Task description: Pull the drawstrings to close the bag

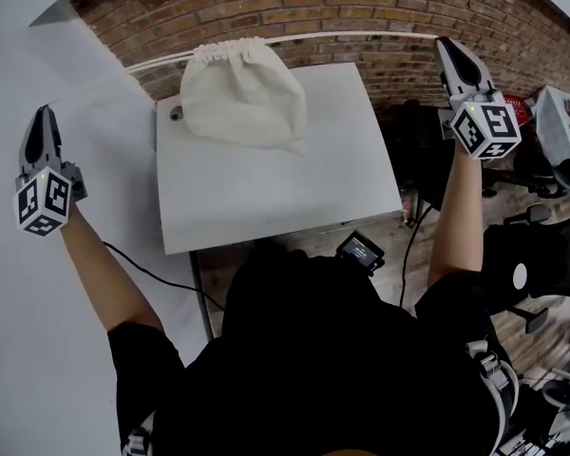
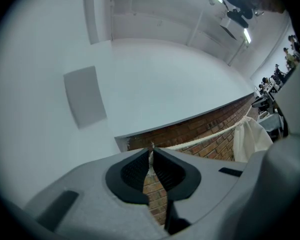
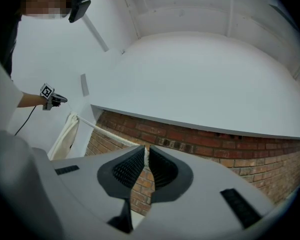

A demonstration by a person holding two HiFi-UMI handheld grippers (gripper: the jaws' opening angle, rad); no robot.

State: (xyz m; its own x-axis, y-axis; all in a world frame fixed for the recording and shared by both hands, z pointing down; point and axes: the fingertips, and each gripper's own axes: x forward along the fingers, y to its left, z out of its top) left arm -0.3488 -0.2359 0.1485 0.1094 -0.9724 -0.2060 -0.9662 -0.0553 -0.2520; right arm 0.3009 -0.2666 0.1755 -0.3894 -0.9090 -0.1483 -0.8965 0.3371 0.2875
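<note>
White cloth bag (image 1: 242,93) is parked at the far edge of the white surface (image 1: 266,188), by the brick wall (image 1: 361,8), with its mouth bunched up tight at the top. The right drawstring (image 1: 361,34) is pinched in the nearly closed jaws of the right gripper (image 1: 448,46), and the left drawstring (image 2: 205,136) is clamped the same way by the left gripper (image 1: 43,114). Both cords are stretched taut, out to either side of the bag.
</note>
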